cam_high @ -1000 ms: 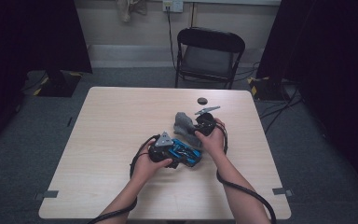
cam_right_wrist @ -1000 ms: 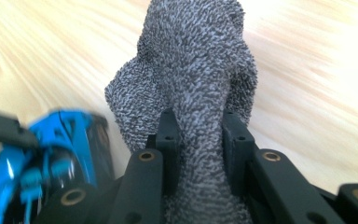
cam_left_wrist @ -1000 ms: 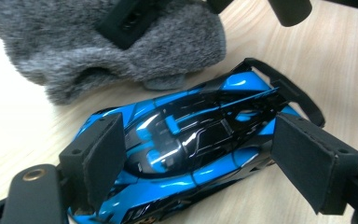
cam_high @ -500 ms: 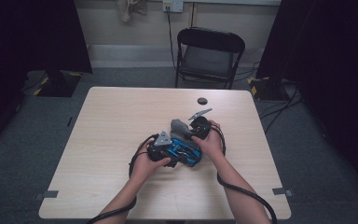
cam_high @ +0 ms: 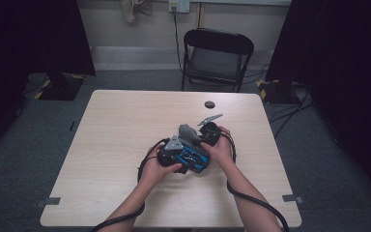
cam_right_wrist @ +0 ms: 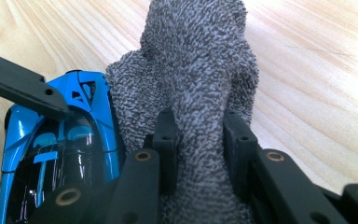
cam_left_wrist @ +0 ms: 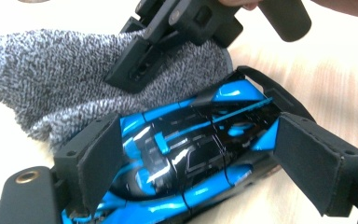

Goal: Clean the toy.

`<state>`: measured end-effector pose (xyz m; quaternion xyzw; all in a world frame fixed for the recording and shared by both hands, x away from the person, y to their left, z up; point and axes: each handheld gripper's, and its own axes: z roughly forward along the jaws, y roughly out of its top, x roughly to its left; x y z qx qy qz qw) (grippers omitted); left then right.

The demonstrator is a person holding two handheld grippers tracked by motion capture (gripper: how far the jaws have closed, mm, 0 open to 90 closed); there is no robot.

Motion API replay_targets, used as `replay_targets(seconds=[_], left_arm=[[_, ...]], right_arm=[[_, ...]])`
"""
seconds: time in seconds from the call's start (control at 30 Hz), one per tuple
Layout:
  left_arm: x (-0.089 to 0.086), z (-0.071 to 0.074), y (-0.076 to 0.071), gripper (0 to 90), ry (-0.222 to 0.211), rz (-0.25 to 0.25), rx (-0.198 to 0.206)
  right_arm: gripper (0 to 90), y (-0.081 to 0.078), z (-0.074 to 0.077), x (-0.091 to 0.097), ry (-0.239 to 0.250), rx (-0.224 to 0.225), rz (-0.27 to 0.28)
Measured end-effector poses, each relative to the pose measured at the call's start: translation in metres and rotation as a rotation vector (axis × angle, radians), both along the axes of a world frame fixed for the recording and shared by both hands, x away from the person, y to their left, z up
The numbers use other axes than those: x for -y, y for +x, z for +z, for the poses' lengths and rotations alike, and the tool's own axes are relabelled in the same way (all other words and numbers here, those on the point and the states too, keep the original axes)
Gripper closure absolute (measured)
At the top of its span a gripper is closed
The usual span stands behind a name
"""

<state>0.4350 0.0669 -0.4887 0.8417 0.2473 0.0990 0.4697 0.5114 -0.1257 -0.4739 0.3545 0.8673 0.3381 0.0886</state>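
A blue and black toy car lies between the jaws of my left gripper, which is shut on its two sides. In the high view the car sits low over the table's middle, with the left gripper at its left end. A grey knitted cloth is pinched in my right gripper and rests against the car's side. The left gripper view has the right gripper pressing the cloth down beside the car. From above, the cloth bunches just left of the right gripper.
The light wooden table is bare around the hands. A small black round object lies near its far edge. A black folding chair stands beyond the table. Black cables loop from both grippers toward the front edge.
The right gripper has shifted the cloth slightly nearer and down against the car. The left gripper and the car have stayed almost in place.
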Motion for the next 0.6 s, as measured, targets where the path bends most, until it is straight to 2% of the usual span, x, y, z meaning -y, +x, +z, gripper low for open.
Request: replay_targets(seconds=[0.07, 0.13, 0.23, 0.27, 0.37, 0.6], left_arm=[[0.0029, -0.0006, 0.0005, 15.2, -0.006, -0.002, 0.005], [0.0072, -0.0002, 0.0018, 14.9, 0.011, -0.005, 0.012], [0.0099, -0.0018, 0.0025, 14.8, 0.011, 0.005, 0.021], [0.0102, -0.0027, 0.0032, 14.8, 0.030, 0.009, 0.031], [0.0105, -0.0076, 0.0047, 10.2, 0.001, 0.037, 0.020], [0.0115, -0.0065, 0.0067, 8.9, 0.010, 0.027, 0.009]], right_arm=[[71.1, -0.0003, -0.0003, 0.0001, 0.001, 0.001, 0.000], [71.1, -0.0004, -0.0006, 0.0002, 0.003, 0.002, -0.001], [70.9, -0.0005, -0.0007, 0.0001, 0.004, 0.003, -0.002], [70.8, -0.0007, -0.0010, 0.0001, 0.005, 0.004, -0.003], [70.2, -0.0026, -0.0015, 0.0002, 0.006, 0.007, -0.001], [70.6, -0.0037, -0.0012, 0.0002, 0.001, 0.008, 0.005]])
